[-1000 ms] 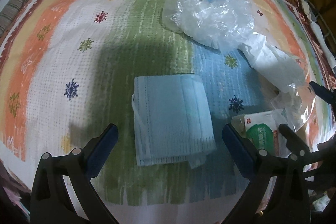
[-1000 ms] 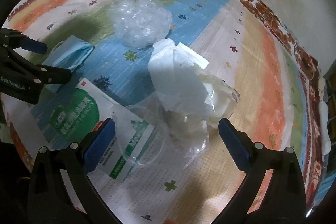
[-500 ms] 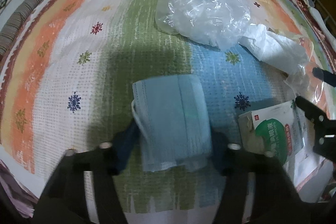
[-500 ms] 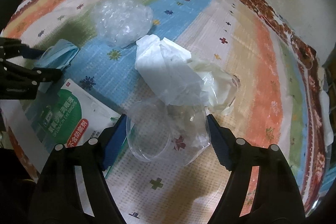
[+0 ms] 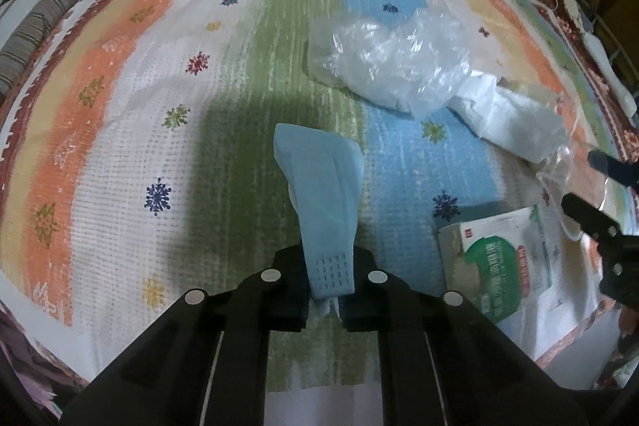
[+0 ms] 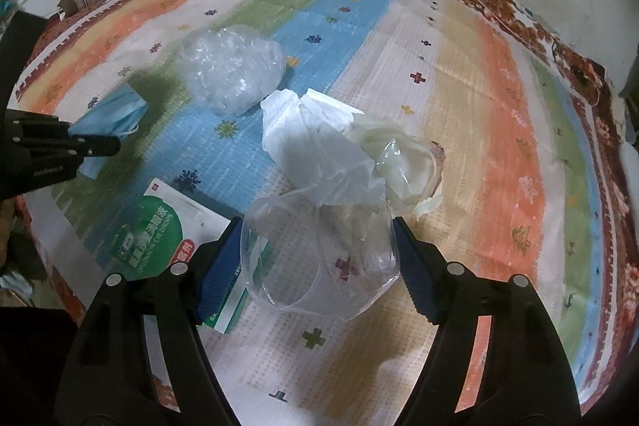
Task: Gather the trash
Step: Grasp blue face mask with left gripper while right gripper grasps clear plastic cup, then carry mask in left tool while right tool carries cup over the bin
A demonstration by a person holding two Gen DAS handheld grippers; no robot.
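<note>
A light-blue face mask is bunched up and lifted at its near end, and my left gripper is closing, its pads pinching that end. From the right wrist view the mask hangs at the left gripper. My right gripper is shut on a clear plastic cup, one blue pad against each side. Behind the cup lie crumpled white paper and a pale wrapper. A crumpled clear bag sits farther back.
A green-and-white packet lies flat by the right gripper's left finger, near the bed's front edge. All of it rests on a striped patterned blanket. A grey striped roll lies at the far left. A wall runs behind.
My left jaws closed from wide open onto the flat mask, bunching and lifting it. My right jaws closed onto the clear cup and rose slightly.
</note>
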